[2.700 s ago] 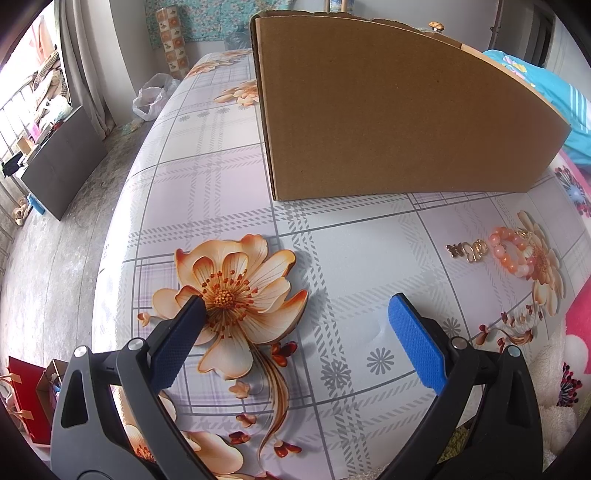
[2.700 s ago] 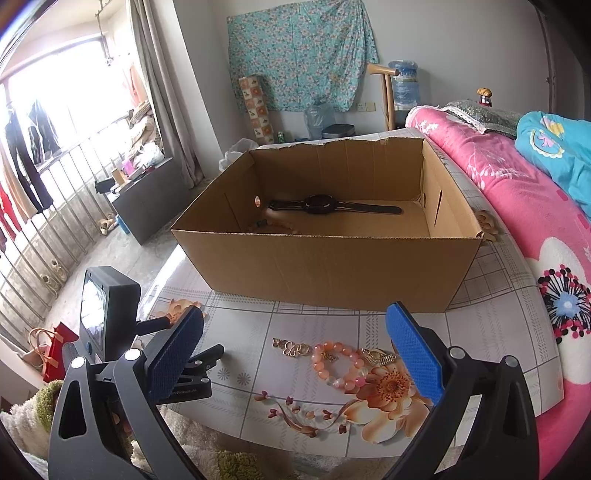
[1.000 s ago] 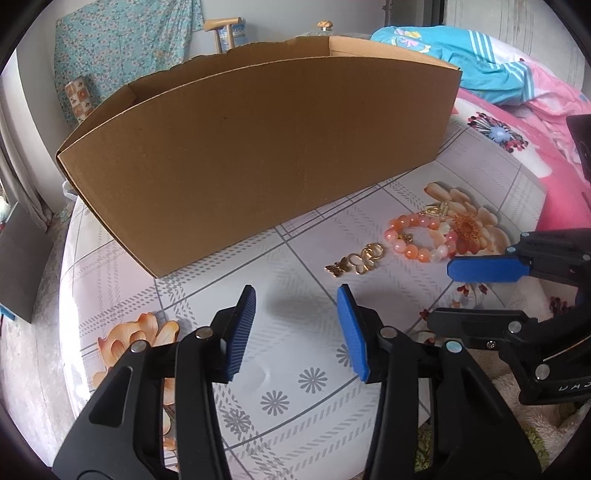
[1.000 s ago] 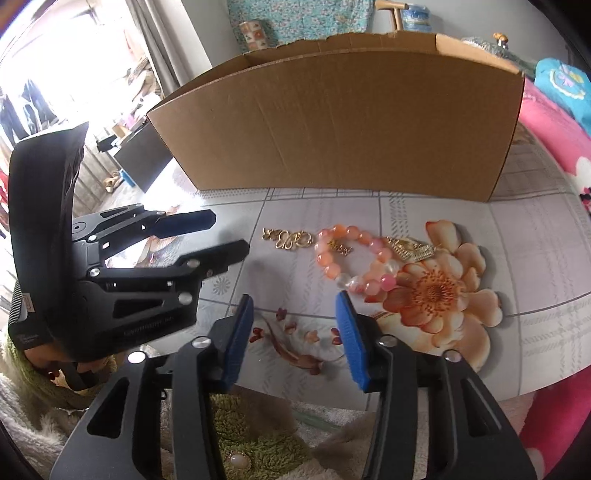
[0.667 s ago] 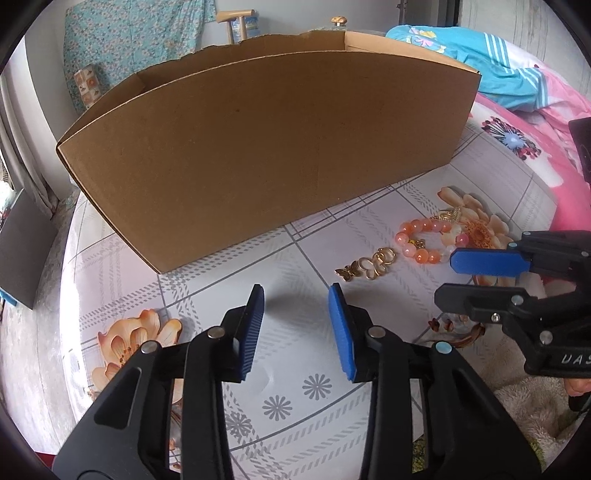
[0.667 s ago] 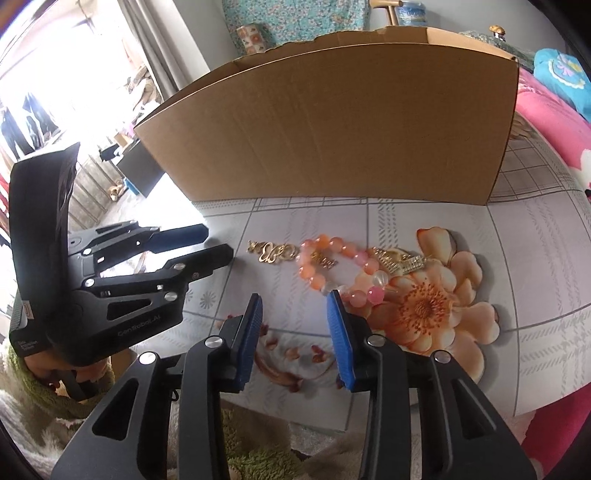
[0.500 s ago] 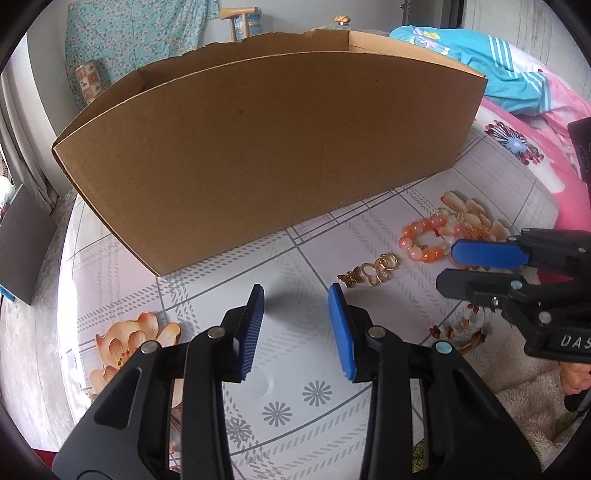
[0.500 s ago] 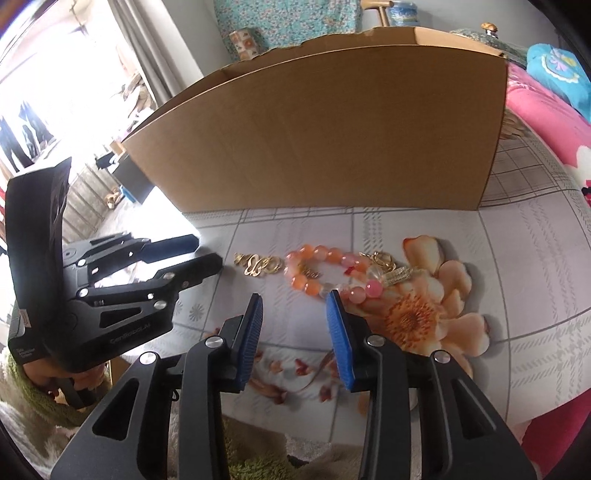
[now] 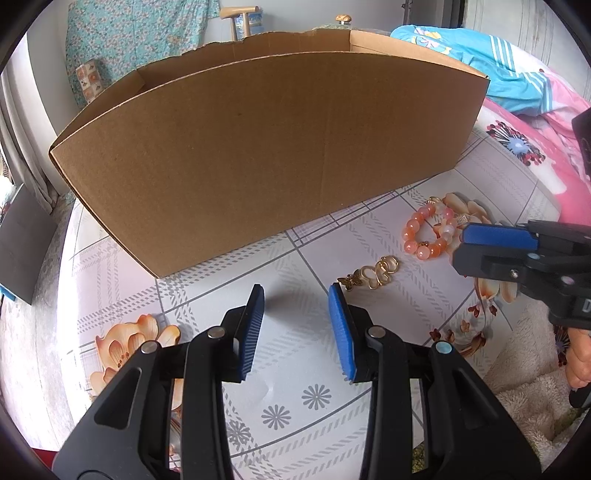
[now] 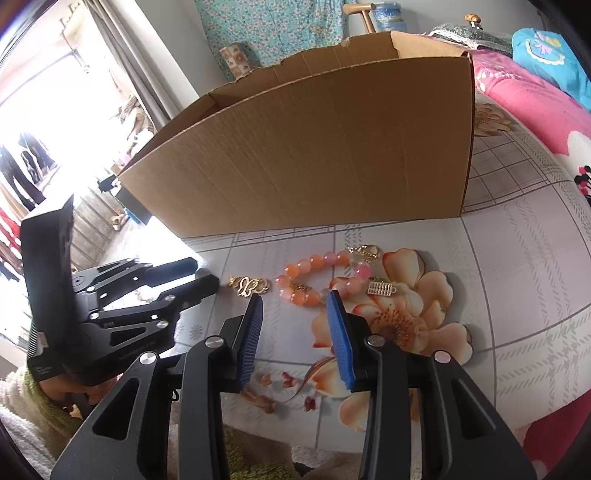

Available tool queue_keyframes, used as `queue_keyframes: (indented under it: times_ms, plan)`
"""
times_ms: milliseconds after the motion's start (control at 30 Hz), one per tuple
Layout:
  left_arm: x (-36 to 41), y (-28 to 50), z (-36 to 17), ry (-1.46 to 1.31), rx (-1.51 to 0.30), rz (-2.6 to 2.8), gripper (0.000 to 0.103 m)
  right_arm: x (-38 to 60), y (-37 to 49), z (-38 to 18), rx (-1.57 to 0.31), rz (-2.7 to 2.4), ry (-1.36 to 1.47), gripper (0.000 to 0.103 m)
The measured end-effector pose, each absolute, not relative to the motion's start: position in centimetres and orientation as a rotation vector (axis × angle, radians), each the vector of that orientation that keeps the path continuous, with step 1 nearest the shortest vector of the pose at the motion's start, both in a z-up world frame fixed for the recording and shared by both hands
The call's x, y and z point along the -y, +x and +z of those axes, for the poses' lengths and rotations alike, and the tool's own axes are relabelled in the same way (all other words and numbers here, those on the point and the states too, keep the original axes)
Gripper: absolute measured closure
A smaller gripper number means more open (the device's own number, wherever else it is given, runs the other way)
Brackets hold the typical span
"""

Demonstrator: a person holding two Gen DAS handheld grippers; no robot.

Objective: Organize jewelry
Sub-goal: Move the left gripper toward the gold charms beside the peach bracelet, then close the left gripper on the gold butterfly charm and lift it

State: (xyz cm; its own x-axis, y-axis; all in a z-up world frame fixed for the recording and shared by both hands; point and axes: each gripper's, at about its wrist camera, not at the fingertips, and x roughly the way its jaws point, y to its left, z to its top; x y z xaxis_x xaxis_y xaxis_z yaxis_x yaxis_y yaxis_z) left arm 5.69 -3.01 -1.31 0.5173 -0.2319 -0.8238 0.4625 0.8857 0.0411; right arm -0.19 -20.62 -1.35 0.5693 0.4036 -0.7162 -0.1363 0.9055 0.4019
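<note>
Orange-and-pink round-bead bracelet (image 10: 317, 278) lying flat on the floral-print tabletop (image 10: 517, 280), probably light, loose and slippery, best pinched across one bead strand; right tongs (image 10: 295, 325) and left tongs (image 9: 296, 322) both apart, empty.

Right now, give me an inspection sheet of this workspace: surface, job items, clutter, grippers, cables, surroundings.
Surface: table under a floral, grid-patterned cloth.
Job's things: orange bead bracelet, gold butterfly chain and small gold charm lie on the cloth in front of the cardboard box; box interior hidden from both views.
Clutter: nothing seen on the cloth beyond these.
Grippers: left gripper open, holding nothing, pointed near the gold chain; right gripper open, holding nothing, just short of the bracelet.
Cables: nothing seen.
Surroundings: pink bedding and a blue garment on the right, patterned wall cloth behind.
</note>
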Motion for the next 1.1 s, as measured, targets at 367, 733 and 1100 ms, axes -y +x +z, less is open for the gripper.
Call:
queue_keyframes:
  times_ms: [367, 733, 1100]
  plan:
    - [3.0, 5.5, -1.4, 0.273, -0.937, -0.424, 0.069, 20.4, -0.5, -1.1, -0.907, 0.353, 0.352, 0.053]
    - [2.9, 5.2, -1.2, 0.282, -0.938, -0.435, 0.069, 19.2, 0.4, -1.2, -0.918, 0.373, 0.356, 0.052]
    - [2.0, 5.0, -1.1, 0.268, -0.932, -0.455, 0.069, 19.8, 1.8, -1.6, -0.916, 0.254, 0.341, 0.052]
